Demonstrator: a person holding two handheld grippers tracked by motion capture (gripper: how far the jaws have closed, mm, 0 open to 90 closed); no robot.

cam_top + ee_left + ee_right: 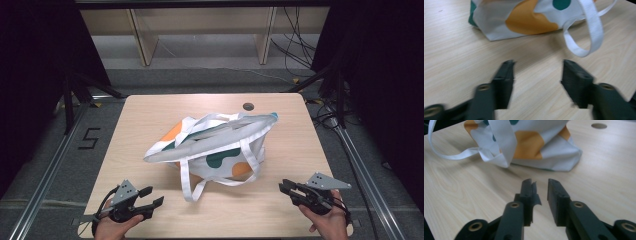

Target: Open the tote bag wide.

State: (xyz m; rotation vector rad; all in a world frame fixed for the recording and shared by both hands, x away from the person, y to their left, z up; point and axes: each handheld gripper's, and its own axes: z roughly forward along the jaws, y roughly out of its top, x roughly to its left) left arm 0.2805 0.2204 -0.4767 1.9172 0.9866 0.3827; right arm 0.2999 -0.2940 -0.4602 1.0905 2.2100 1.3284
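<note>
A white tote bag with orange and dark green blotches lies on its side in the middle of the wooden table; its grey-lined mouth faces up. One white strap loops toward the front edge. My left gripper rests at the front left, open wide, empty, pointing at the bag and the strap loop. At the front right my right gripper points left at the bag. Its jaws stand a narrow gap apart with nothing between them. Left gripper midpoint is over bare wood.
A round dark hole sits in the table behind the bag. Wooden shelving and loose cables lie beyond the table. Metal rails run along both sides, and a "5" mark is on the floor.
</note>
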